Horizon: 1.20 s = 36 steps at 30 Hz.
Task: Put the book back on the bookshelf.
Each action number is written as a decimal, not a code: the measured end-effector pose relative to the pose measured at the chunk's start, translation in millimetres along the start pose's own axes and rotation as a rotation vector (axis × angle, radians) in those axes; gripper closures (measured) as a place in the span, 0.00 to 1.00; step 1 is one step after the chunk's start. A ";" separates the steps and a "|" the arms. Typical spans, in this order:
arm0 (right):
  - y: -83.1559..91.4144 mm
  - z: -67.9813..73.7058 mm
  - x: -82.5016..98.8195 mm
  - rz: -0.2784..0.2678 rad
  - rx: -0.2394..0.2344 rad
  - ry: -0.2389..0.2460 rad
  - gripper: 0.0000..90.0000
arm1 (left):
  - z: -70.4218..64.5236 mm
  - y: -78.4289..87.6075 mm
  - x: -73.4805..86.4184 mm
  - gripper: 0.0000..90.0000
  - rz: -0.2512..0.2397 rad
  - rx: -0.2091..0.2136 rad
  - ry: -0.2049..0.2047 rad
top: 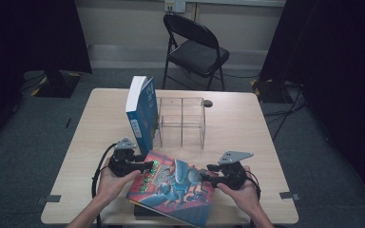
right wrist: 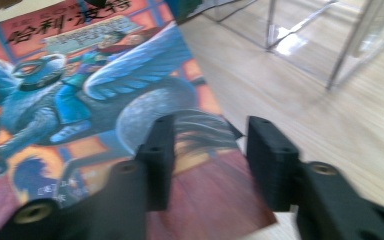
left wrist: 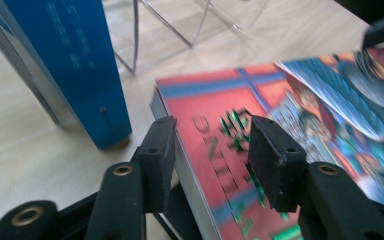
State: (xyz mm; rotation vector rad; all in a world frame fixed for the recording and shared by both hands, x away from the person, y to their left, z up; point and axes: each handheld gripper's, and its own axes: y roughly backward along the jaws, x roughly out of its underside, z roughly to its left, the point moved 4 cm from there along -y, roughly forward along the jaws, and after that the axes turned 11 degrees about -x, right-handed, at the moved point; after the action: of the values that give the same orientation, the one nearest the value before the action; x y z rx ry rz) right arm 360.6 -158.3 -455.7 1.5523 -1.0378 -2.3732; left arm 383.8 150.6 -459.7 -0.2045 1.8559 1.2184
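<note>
A colourful picture-cover book [top: 171, 187] lies slanted at the table's front, its near end resting on a dark flat object [top: 141, 210]. My left gripper [top: 145, 166] is at the book's left edge. In the left gripper view it [left wrist: 212, 135] is open, with one jaw beside the page edge and the other over the red cover [left wrist: 280, 100]. My right gripper [top: 206, 175] is at the book's right edge. In the right gripper view it [right wrist: 210, 135] is open across that edge, one jaw over the cover [right wrist: 80, 75] and one over bare table.
A blue book [top: 142, 114] stands upright against the left side of a clear acrylic organizer [top: 180, 121] at mid-table. The blue book [left wrist: 75, 65] is close to my left gripper. A black folding chair [top: 195, 52] stands beyond the table [top: 247, 133].
</note>
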 end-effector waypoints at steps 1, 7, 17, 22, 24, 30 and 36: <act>-1.6 0.5 -2.6 -0.002 -0.007 0.006 0.59 | -0.7 3.6 2.7 0.60 0.005 0.003 -0.002; -18.2 -0.6 -24.0 -0.016 -0.048 0.019 0.59 | 0.3 20.7 23.7 0.53 -0.009 0.022 0.039; -25.0 -0.8 -19.2 0.048 -0.063 0.009 0.63 | -6.5 7.6 14.0 0.60 0.003 0.057 0.022; -17.2 -0.7 -12.4 0.039 -0.048 -0.003 0.64 | -8.4 -4.3 3.8 0.61 0.003 0.079 -0.012; -13.7 0.8 -9.1 0.032 -0.031 -0.001 0.64 | -10.3 -8.9 -1.1 0.61 0.008 0.079 -0.033; -4.0 4.5 -0.4 0.026 -0.004 -0.005 0.65 | -15.7 -25.0 -13.8 0.62 -0.012 0.083 -0.066; 2.9 5.7 7.4 0.007 -0.002 -0.033 0.65 | -21.4 -34.5 -23.6 0.63 -0.010 0.088 -0.123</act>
State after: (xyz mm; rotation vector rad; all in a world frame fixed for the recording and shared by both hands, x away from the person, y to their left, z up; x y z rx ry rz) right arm 351.6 -161.1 -458.2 1.5111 -1.0451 -2.4027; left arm 404.7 108.7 -462.3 -0.0879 1.7947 1.1150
